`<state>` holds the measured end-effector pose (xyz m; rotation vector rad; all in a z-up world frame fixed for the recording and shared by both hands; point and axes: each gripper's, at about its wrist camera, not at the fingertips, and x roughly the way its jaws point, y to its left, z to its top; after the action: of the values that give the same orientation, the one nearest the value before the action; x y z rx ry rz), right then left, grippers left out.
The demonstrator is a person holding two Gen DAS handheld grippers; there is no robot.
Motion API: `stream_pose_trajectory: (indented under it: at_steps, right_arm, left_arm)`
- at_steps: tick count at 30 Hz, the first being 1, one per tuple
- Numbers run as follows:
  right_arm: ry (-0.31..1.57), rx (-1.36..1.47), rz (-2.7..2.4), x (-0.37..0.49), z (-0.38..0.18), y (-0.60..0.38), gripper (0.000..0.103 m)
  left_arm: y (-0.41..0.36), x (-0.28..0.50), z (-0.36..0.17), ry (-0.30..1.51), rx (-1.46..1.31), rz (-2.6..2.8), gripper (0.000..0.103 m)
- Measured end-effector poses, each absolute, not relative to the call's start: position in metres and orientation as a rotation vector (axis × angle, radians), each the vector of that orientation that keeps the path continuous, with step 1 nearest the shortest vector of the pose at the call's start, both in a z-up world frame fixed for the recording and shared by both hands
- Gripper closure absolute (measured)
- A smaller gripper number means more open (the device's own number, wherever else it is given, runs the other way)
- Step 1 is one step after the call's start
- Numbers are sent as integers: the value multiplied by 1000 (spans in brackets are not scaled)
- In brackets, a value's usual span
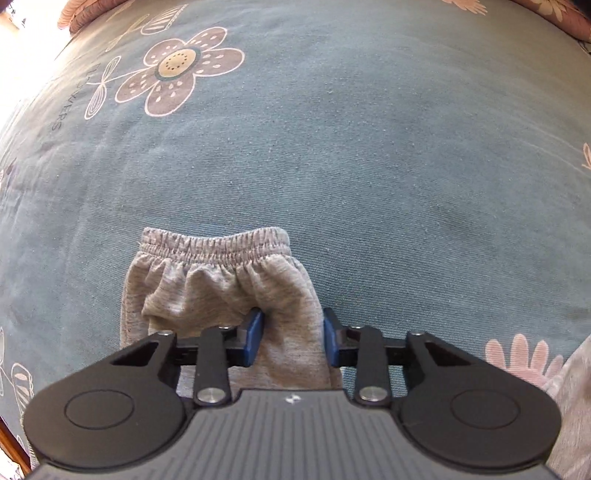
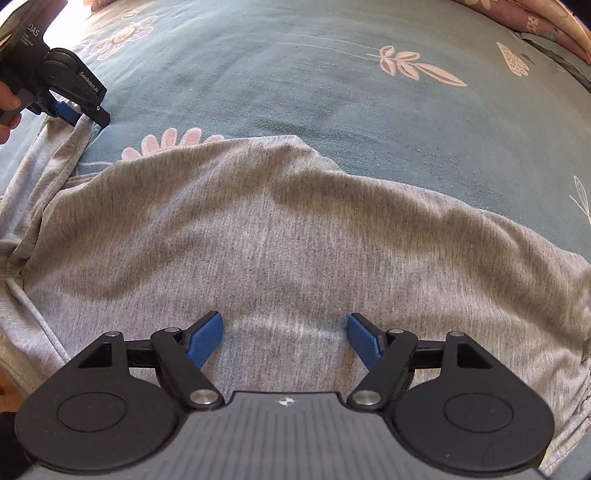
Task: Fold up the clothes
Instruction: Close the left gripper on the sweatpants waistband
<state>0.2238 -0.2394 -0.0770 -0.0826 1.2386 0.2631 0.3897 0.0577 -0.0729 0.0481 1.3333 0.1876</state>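
Note:
A grey knit garment [image 2: 277, 229] lies spread on a blue flowered bedsheet [image 1: 369, 147]. One narrow part of it ends in a gathered elastic cuff [image 1: 214, 247] and points away from me in the left wrist view. My left gripper [image 1: 293, 332] points down and is shut on this part just behind the cuff, its blue pads pinching the fabric from both sides. In the right wrist view the same left gripper [image 2: 74, 112] sits at the far left with the cloth drawn up into it. My right gripper [image 2: 286, 332] hovers open over the garment's broad middle, with nothing between its pads.
A person's hand [image 2: 7, 107] grips the left tool at the left edge. Pink flowered bedding [image 2: 554, 22] lies along the far right corner. A wooden bed edge [image 1: 11, 446] shows at the lower left. Bare sheet stretches beyond the garment.

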Motion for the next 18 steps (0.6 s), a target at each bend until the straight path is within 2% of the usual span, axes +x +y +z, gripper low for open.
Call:
stream_pose_trajectory:
  at_steps: [1,2,12,18]
  right_arm:
    - [1236,-78,264,224,-76,-242,24]
    - [1231,-72,261,224,-76,-244,24]
    - [1165,-84,256,235,-54,-255,24]
    - [1156,-201,273,240,-44,-245,24]
  left_arm:
    - [61,390,-71,1340,45,184,95]
    - [65,389,-69,1346,39,180,98]
    - [100,354,-13,1291,-76,103,99]
    - [130,308,17,1276,-98,134,100]
